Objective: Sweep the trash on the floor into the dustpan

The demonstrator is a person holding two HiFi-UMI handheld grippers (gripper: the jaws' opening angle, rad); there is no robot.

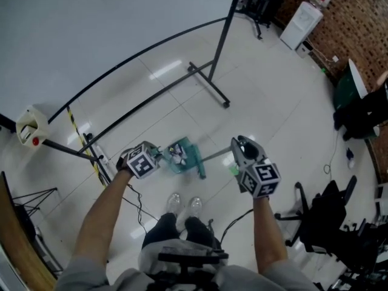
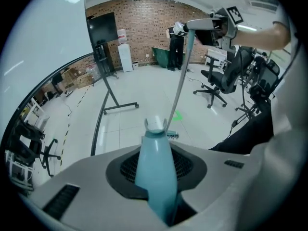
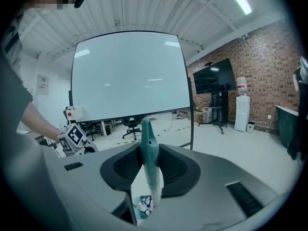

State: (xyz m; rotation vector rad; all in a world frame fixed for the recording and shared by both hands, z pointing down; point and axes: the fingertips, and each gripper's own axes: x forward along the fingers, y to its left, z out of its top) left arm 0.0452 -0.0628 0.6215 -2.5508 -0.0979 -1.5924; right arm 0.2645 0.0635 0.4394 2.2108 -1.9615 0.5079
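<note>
whiteboard stand [image 1: 210, 84] beyond dustpan [image 1: 182, 155], broom [image 1: 213, 156], office chair [image 1: 327, 218] right

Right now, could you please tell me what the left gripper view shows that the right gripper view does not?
Only the left gripper view shows the broom head and a green floor mark. Only the right gripper view shows the trash lying in the dustpan's tray. Both show the brick wall, the water dispenser, and a teal handle clamped between that view's own jaws: the dustpan handle on the left, the broom handle on the right.
</note>
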